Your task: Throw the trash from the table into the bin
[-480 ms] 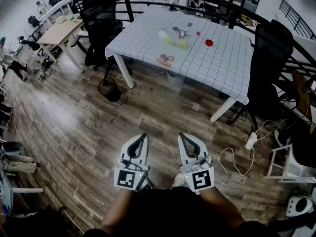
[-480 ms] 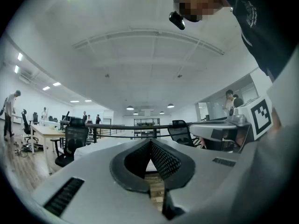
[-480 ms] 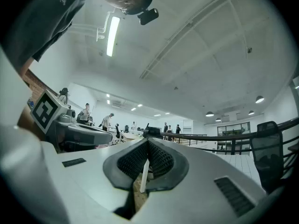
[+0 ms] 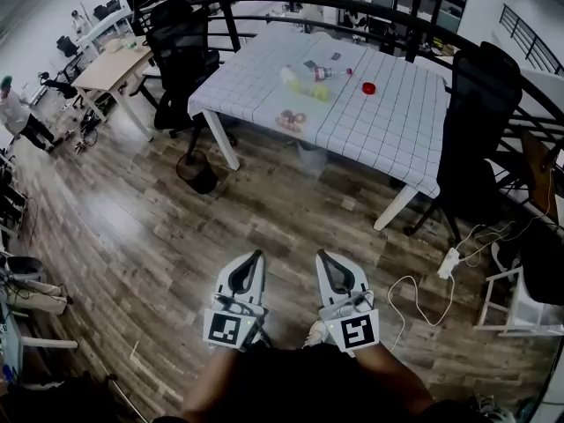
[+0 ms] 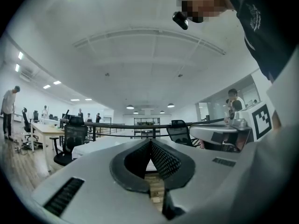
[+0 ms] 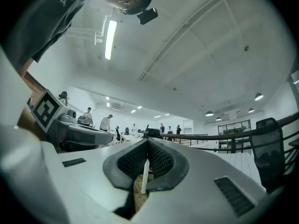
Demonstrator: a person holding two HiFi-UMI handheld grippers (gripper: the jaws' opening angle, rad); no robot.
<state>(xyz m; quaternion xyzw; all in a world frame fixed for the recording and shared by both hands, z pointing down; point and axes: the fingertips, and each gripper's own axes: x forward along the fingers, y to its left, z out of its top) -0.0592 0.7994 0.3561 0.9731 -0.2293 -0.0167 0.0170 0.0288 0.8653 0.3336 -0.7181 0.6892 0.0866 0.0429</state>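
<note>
Trash lies in a loose cluster on the far half of the tabletop, well apart from us across the wooden floor. The tabletop is covered in a white checked cloth. 2 black chairs flank it, 1 at its left end and 1 at its right end. A pale bin stands on the floor under the tabletop's near edge. A dark mesh bin sits beside the left chair's base.

Close below us we hold the left gripper and the right gripper side by side, pointing toward the tabletop. In each gripper view the fingers are pressed together with nothing between them, both the left pair and the right pair.

Among the trash we see a clear bottle, a yellow-green piece and a pinkish piece near the front edge. A small red piece lies to the right.
</note>
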